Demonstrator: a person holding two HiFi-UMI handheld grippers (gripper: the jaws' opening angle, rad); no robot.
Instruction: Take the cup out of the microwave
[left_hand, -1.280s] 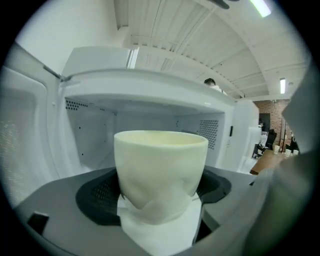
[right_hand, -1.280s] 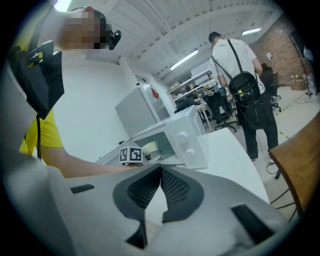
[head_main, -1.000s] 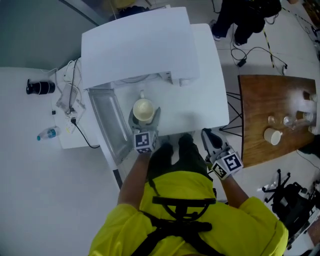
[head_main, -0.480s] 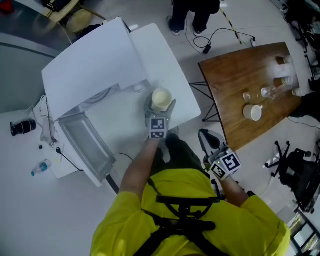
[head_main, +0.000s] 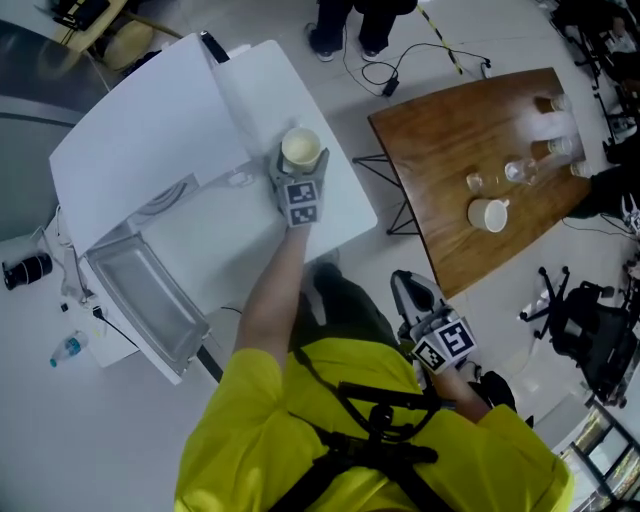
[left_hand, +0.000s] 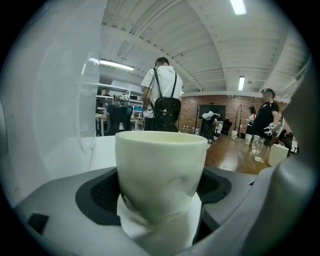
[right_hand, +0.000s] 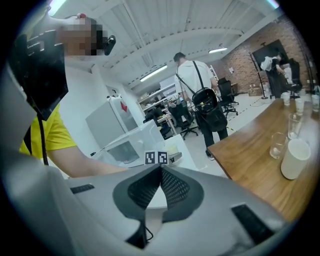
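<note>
Currently held: cup (head_main: 301, 149), upright, clamped at its lower body by the left gripper (head_main: 299, 168), whose jaws are spread wide around it.
Cup's place: outside the microwave (head_main: 140, 150), over the white worktop (head_main: 340, 205) just beside it; contact with the surface cannot be told.
Deciding relation: bare worktop is judged to lie straight below the cup, so a vertical set-down is called for.
Right gripper (head_main: 412, 297): closed, empty, kept near the body, well apart from the cup.
</note>
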